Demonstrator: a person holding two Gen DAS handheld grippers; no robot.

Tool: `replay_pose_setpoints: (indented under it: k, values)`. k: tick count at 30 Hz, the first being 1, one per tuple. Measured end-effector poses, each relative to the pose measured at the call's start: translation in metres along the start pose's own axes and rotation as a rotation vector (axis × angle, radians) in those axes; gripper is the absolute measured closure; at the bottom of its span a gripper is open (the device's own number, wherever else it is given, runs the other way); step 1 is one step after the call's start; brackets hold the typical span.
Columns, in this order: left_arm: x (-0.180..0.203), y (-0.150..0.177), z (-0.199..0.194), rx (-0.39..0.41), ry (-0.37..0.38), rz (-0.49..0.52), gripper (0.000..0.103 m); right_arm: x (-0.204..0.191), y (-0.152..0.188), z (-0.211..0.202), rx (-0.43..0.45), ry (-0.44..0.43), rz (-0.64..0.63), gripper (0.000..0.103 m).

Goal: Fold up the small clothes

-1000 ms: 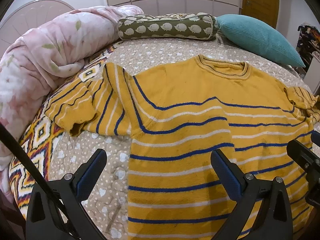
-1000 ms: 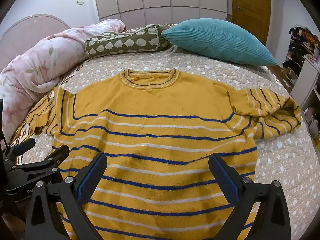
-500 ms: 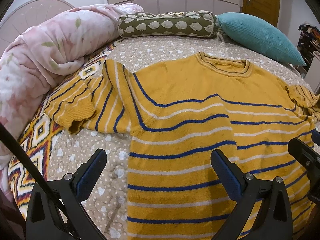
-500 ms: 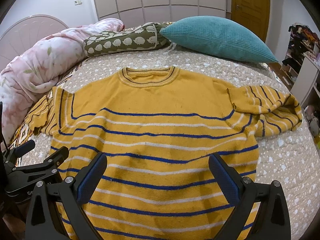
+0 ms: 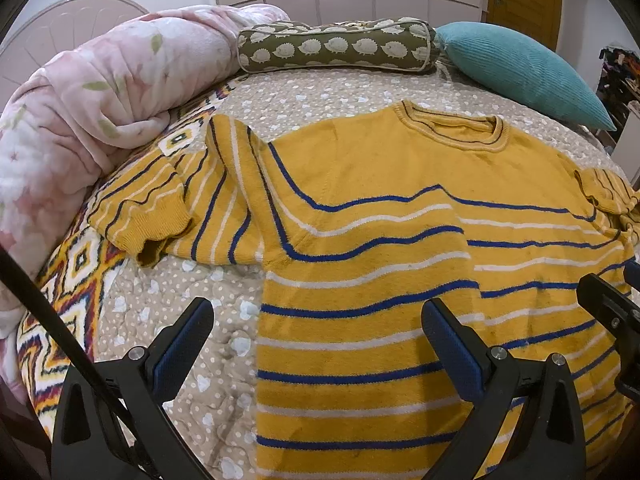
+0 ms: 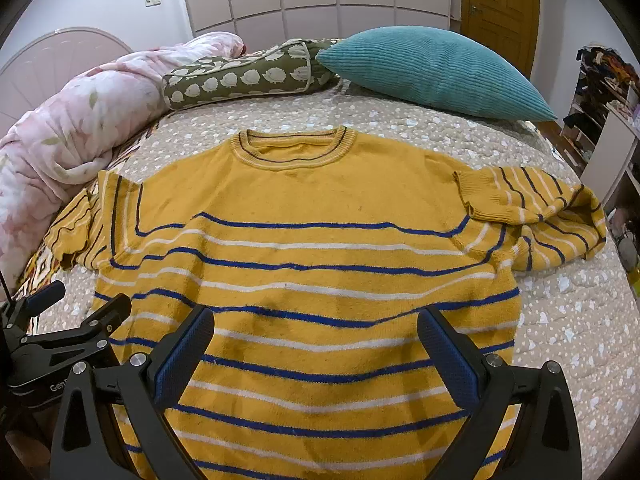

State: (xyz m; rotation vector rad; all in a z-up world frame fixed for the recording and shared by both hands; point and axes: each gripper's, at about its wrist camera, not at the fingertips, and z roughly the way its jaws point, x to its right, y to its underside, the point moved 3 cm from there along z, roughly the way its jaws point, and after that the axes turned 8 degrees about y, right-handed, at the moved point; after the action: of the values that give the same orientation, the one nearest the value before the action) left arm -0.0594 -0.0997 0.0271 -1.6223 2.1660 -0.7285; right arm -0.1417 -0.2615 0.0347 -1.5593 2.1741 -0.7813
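Hovering low over sweater (image 6: 312, 280) lying flat on bed (image 6: 560, 320). Crept slightly closer since second ago. Left gripper (image 5: 316, 344), right gripper (image 6: 316, 344) both wide open, empty. Sleeves bunched; no fold begun.

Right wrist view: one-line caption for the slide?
Open right gripper poised above a yellow striped sweater laid flat on the bed, teal pillow behind, left gripper alongside.
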Motion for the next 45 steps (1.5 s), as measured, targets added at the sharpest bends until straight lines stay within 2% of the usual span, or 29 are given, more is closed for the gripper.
replay_pose_setpoints:
  k: [45]
  values:
    - [-0.006, -0.003, 0.009, -0.026, -0.014, -0.018, 0.000, -0.010, -0.002, 0.012, -0.014, 0.010, -0.024, 0.000]
